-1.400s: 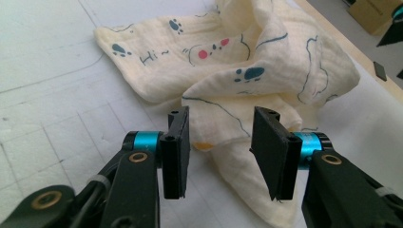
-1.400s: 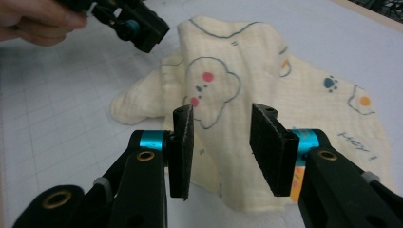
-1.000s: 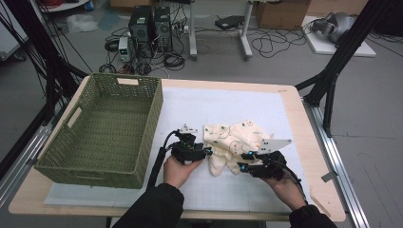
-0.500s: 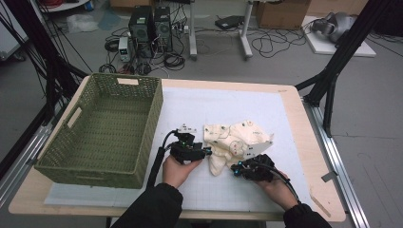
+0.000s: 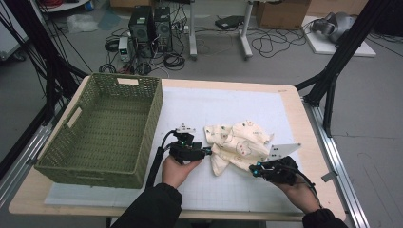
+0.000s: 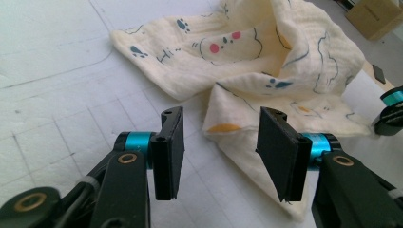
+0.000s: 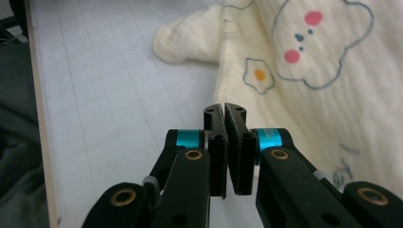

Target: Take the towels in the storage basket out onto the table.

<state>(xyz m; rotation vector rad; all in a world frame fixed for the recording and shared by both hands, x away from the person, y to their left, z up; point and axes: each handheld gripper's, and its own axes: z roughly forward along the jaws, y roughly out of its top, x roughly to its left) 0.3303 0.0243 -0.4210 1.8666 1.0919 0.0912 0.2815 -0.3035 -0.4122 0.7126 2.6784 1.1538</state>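
Observation:
A cream cloth (image 5: pixel 237 140) printed with cartoon bears and paw marks lies crumpled on the white gridded mat (image 5: pixel 209 107). My left gripper (image 5: pixel 207 152) rests at the cloth's left edge. In the left gripper view it (image 6: pixel 221 118) is open, with a folded corner of the cloth (image 6: pixel 266 57) just beyond its jaws. My right gripper (image 5: pixel 254 170) is at the cloth's near right edge. Its jaws (image 7: pixel 223 114) are shut, with nothing visible between the pads, and the cloth (image 7: pixel 313 71) lies right behind and to the right of the tips.
A green woven basket (image 5: pixel 71 156) stands on the left part of the table, close to my left hand. The wooden table edge (image 5: pixel 313 142) runs along the right. The mat's far half is bare. Computers and cables sit on the floor beyond the table.
My right gripper has moved left, closer to the cloth's near edge. The cloth's right side has drawn in slightly. My left gripper has stayed in place.

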